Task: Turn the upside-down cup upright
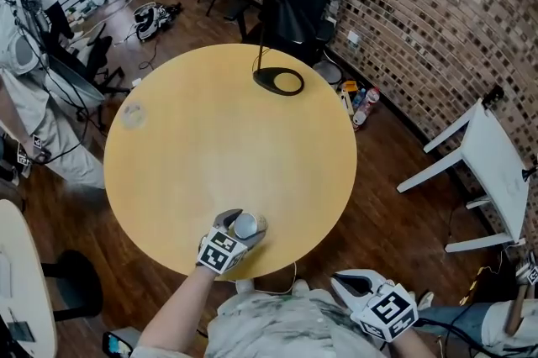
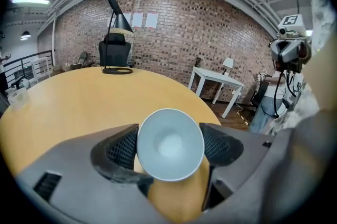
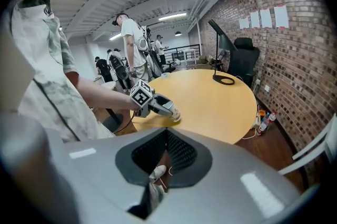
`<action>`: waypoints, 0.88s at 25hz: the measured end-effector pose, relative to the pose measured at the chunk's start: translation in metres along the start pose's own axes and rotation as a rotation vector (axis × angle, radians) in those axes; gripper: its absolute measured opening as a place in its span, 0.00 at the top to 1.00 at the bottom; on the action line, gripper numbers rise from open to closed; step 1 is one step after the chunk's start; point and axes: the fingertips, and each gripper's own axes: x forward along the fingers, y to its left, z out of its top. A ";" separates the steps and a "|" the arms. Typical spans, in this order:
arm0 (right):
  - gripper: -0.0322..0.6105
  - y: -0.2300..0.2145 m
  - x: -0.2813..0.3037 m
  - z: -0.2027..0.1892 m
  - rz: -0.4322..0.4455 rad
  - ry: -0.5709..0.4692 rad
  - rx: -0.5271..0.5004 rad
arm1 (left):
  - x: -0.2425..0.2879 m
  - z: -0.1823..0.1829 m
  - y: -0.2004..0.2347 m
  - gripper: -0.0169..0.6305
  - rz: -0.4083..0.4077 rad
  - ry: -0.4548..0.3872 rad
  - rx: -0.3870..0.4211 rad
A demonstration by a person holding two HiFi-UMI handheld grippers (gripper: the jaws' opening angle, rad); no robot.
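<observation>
Cup (image 2: 170,144) clamped in left tool (image 1: 242,227), long axis tilted, mouth toward the person.

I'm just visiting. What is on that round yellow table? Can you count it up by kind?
Black desk lamp: 1
Pale cup at the near edge: 1
Clear container at the left edge, too small to identify: 1
Total: 3

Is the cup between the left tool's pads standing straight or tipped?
Tipped. In the left gripper view the cup shows its full round face toward the camera, not up toward the ceiling.
</observation>
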 end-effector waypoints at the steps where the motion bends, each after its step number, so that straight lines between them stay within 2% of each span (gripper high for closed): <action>1: 0.95 0.002 0.002 0.002 -0.001 0.003 -0.003 | -0.003 -0.006 0.001 0.41 -0.005 0.007 0.003; 9: 0.95 0.011 0.017 0.011 0.003 0.029 -0.022 | -0.010 -0.059 0.014 0.41 -0.011 0.187 0.132; 12: 0.95 0.011 0.016 0.013 -0.005 0.030 -0.026 | -0.009 -0.067 0.017 0.41 -0.008 0.234 0.170; 22: 0.95 0.012 0.011 0.011 -0.026 0.026 -0.005 | -0.010 -0.077 0.023 0.39 -0.008 0.286 0.169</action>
